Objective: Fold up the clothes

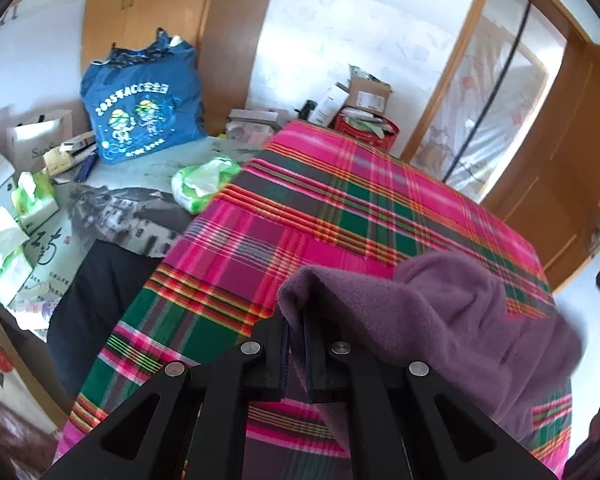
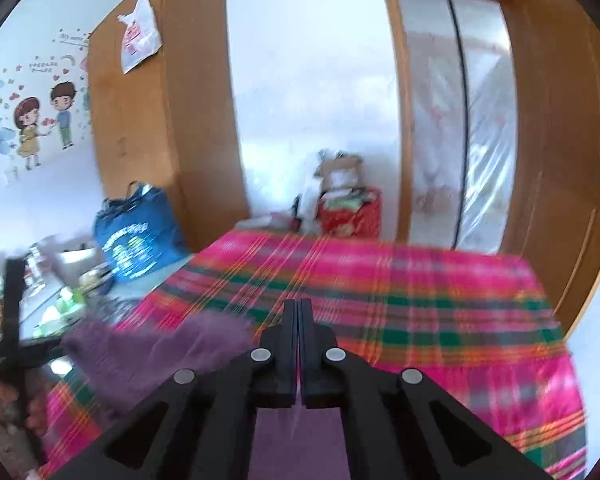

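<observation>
My left claw (image 1: 296, 324): jaws drawn close, pinching an edge of the soft purple fleece garment (image 1: 440, 320). The cloth peaks over the fingertips, then drapes away toward 3 o'clock and sags down at 4 o'clock over the bed. Some of it also hangs beneath the claw.

My right claw (image 2: 299, 308): jaws pressed together, no gap visible at the tips. Purple cloth (image 2: 298, 440) shows directly under the jaws at 6 o'clock; a thin purple line runs in the seam between the fingers, so I read this as gripping the same garment, though the view is motion-blurred. More of the fleece bunches at 9 o'clock, beside the other black tool and the hand (image 2: 4, 396) holding it.

Under everything: the pink, green and orange plaid bed cover (image 1: 340, 208), spread flat, running from 6 toward 12 o'clock.

Left wrist view, 10 o'clock: a crumpled green-and-white plastic bag (image 1: 204, 182) at the plaid's edge, on a grey printed sheet. Green tissue packs (image 1: 28, 196) at 9 o'clock.

Farther, 11 o'clock: blue cartoon-printed tote bag (image 1: 140, 108) standing against the tall wooden wardrobe (image 1: 148, 12).

At 12 o'clock beyond the bed: a red box (image 1: 368, 128) piled with cardboard cartons. At 2 o'clock, a wooden-framed door (image 1: 488, 112) covered in clear plastic.
</observation>
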A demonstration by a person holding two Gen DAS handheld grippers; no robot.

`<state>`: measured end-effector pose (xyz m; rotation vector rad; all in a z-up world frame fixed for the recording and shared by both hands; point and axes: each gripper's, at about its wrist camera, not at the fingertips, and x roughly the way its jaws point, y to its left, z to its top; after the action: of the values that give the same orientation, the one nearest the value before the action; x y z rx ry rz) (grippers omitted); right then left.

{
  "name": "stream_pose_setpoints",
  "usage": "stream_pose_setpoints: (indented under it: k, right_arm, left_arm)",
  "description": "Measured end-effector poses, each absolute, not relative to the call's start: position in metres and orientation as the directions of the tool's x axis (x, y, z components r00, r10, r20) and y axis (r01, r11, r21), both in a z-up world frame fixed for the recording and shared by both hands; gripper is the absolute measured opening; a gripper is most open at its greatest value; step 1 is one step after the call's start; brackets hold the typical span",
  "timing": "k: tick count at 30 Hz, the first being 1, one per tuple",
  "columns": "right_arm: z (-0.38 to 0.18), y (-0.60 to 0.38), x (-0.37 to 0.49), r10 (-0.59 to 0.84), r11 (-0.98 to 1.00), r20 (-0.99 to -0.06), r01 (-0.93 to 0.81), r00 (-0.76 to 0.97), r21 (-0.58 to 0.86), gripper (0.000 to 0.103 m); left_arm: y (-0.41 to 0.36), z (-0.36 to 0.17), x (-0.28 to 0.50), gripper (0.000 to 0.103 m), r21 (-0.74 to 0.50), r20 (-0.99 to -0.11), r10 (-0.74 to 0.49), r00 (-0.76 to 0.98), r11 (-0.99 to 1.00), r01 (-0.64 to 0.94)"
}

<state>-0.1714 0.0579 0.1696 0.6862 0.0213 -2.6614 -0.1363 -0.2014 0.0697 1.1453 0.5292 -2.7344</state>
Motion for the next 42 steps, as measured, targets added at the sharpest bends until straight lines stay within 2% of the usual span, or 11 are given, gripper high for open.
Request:
stream_pose_setpoints:
  k: [6,13,15,20,22,29,36,37,38,39,42]
  right_arm:
    - [0.158,0.053,-0.193,-0.434,-0.897,-0.527,0.404,-0.731,0.179,0.001]
    - [0.108,0.067,-0.177,-0.473,-0.876,-0.636,0.401,-0.609,0.267,0.004]
    - [0.098,0.073,-0.171,-0.479,-0.874,-0.652,0.391,-0.588,0.289,0.012]
    - [0.072,0.093,-0.145,-0.546,-0.838,-0.649,0.361,-0.531,0.410,0.041]
    - [0.057,0.099,-0.136,-0.605,-0.796,-0.639,0.353,-0.474,0.492,0.046]
    - [0.027,0.086,-0.146,-0.719,-0.694,-0.590,0.323,-0.367,0.644,0.052]
    - [0.016,0.068,-0.158,-0.759,-0.648,-0.562,0.299,-0.328,0.701,0.051]
    - [0.016,0.066,-0.157,-0.750,-0.659,-0.574,0.306,-0.329,0.687,0.042]
    - [0.017,0.062,-0.157,-0.739,-0.673,-0.590,0.318,-0.326,0.668,0.024]
    - [0.019,0.059,-0.156,-0.727,-0.687,-0.604,0.339,-0.327,0.643,0.016]
    - [0.037,0.051,-0.153,-0.654,-0.754,-0.645,0.400,-0.394,0.521,0.008]
  left_arm:
    - [-0.207,0.064,-0.138,0.006,-0.261,-0.722,0.002,-0.691,-0.927,0.271]
    - [-0.210,0.059,-0.137,0.006,-0.257,-0.728,-0.001,-0.685,-0.926,0.275]
    - [-0.212,0.057,-0.136,0.006,-0.260,-0.731,-0.001,-0.682,-0.924,0.279]
    - [-0.216,0.052,-0.133,0.006,-0.264,-0.738,-0.003,-0.675,-0.919,0.293]
    - [-0.217,0.051,-0.132,0.006,-0.268,-0.739,-0.001,-0.674,-0.917,0.295]
    - [-0.221,0.049,-0.123,0.006,-0.288,-0.743,0.006,-0.669,-0.905,0.312]
    - [-0.224,0.044,-0.120,0.006,-0.300,-0.751,0.012,-0.660,-0.897,0.325]
    - [-0.223,0.044,-0.119,0.006,-0.300,-0.751,0.012,-0.660,-0.897,0.325]
    - [-0.224,0.044,-0.118,0.006,-0.304,-0.752,0.016,-0.659,-0.896,0.325]
    - [-0.225,0.043,-0.118,0.006,-0.308,-0.753,0.020,-0.658,-0.894,0.325]
    - [-0.227,0.042,-0.115,0.006,-0.313,-0.755,0.023,-0.655,-0.891,0.329]
